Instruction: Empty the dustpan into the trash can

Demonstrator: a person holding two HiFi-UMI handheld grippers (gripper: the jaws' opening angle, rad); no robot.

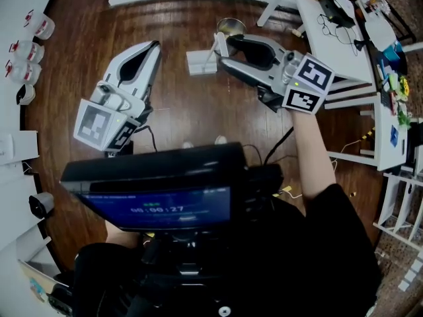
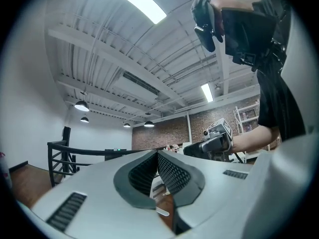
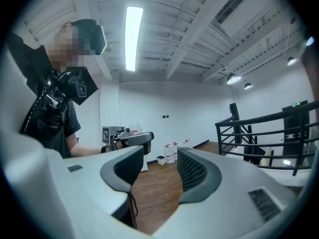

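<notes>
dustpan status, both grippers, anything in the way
Left gripper shut, empty; right gripper open, empty. Dustpan on floor, not held, near trash can. Nothing blocking seen.

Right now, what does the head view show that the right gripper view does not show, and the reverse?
Only the head view: a white dustpan and a round metal can beyond it. Only the right gripper view: the ceiling light, a black railing, and the right gripper with its jaws apart and nothing between them. Both: the left gripper and the wooden floor.
</notes>
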